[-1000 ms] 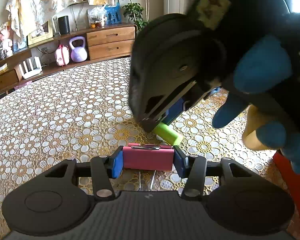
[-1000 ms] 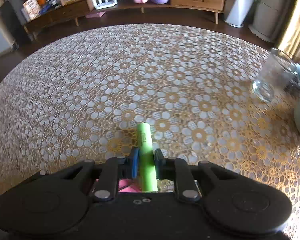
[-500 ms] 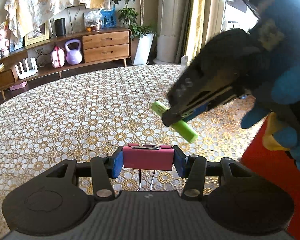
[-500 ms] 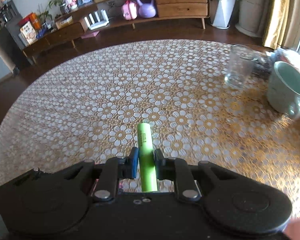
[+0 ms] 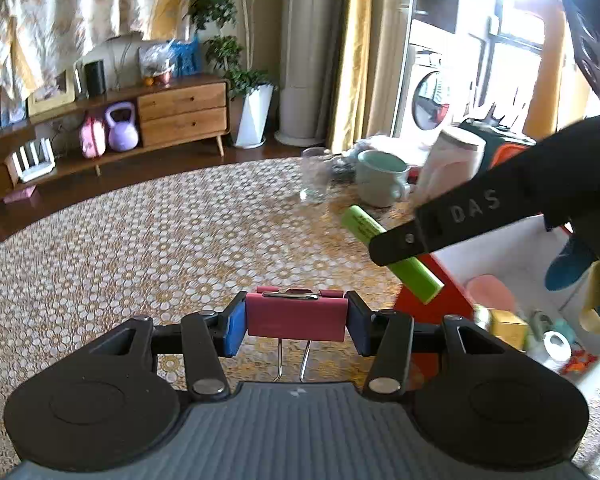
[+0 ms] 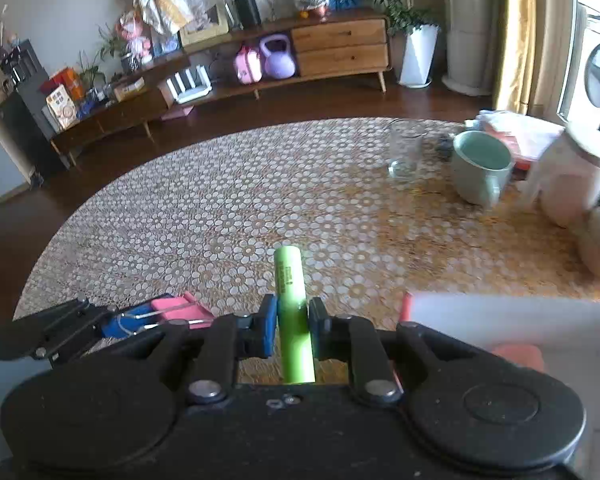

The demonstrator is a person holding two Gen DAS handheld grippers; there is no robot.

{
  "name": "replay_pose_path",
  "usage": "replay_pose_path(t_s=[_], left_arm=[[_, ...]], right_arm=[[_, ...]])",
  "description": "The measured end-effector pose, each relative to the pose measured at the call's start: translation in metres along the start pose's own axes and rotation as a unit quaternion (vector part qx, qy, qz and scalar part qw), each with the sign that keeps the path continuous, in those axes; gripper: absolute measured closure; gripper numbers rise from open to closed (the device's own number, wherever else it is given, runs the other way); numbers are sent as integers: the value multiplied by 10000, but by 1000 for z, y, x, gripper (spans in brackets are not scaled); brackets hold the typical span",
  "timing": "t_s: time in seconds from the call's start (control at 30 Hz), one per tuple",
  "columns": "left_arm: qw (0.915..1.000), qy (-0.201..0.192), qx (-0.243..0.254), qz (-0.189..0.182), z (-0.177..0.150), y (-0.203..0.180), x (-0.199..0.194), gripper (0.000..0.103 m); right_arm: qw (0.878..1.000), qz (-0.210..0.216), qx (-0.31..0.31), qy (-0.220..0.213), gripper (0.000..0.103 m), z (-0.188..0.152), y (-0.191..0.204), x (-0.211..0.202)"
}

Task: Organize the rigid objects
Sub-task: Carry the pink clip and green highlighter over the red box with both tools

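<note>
My left gripper (image 5: 296, 318) is shut on a pink binder clip (image 5: 296, 317) and holds it above the patterned table (image 5: 140, 248). My right gripper (image 6: 293, 320) is shut on a green cylindrical battery (image 6: 293, 312), which sticks forward between the blue pads. In the left wrist view the right gripper (image 5: 396, 246) hangs to the right with the battery (image 5: 392, 254), over the near corner of a red-and-white box (image 5: 512, 256). In the right wrist view the left gripper (image 6: 156, 314) with the clip (image 6: 180, 308) shows at lower left, and the box rim (image 6: 500, 312) at lower right.
A clear glass (image 6: 405, 154), a pale green mug (image 6: 482, 168) and a white lidded jar (image 6: 572, 176) stand at the table's far right. The box holds several small items, among them a pink piece (image 5: 490, 292) and a yellow block (image 5: 508, 326).
Both grippers have lifted and swung right with their objects. The right gripper has carried the battery from the tabletop near the clip up to the box corner.
</note>
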State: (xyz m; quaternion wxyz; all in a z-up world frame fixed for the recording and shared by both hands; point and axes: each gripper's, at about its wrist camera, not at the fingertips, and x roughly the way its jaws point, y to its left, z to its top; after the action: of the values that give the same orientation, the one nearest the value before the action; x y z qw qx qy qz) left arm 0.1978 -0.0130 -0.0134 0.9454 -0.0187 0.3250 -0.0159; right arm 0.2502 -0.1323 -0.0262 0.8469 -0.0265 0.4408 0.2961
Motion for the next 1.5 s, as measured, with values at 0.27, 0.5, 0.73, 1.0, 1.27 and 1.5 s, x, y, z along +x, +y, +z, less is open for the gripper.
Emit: replay_pose_path(t_s=[0.27,0.5,0.73,1.0,1.27,1.5], left_arm=[[9996,-170,161,-180,9,-39,-34,53],[9985,-207,385,-323,8,-82,-46,53],[9970,-92,592,-497,5,-120,-41,53],[9946,258,757,-653,-7,-156,-17,53],[9893,515,1140,-745,-6,-189,21,53],[9833,867,1340,-878,4,-211,62,53]], right_arm=[[9992,-147,211,-294,87,-29,-27,-56],[9971,-310,474,-516,87,-53,-62,-90],[9939,-478,778,-613,87,-74,-104,-108],[9900,-613,1140,-565,87,-100,-145,-109],[9871,-865,1281,-421,87,-122,-181,-104],[9866,-965,1306,-138,87,-132,-203,-86]])
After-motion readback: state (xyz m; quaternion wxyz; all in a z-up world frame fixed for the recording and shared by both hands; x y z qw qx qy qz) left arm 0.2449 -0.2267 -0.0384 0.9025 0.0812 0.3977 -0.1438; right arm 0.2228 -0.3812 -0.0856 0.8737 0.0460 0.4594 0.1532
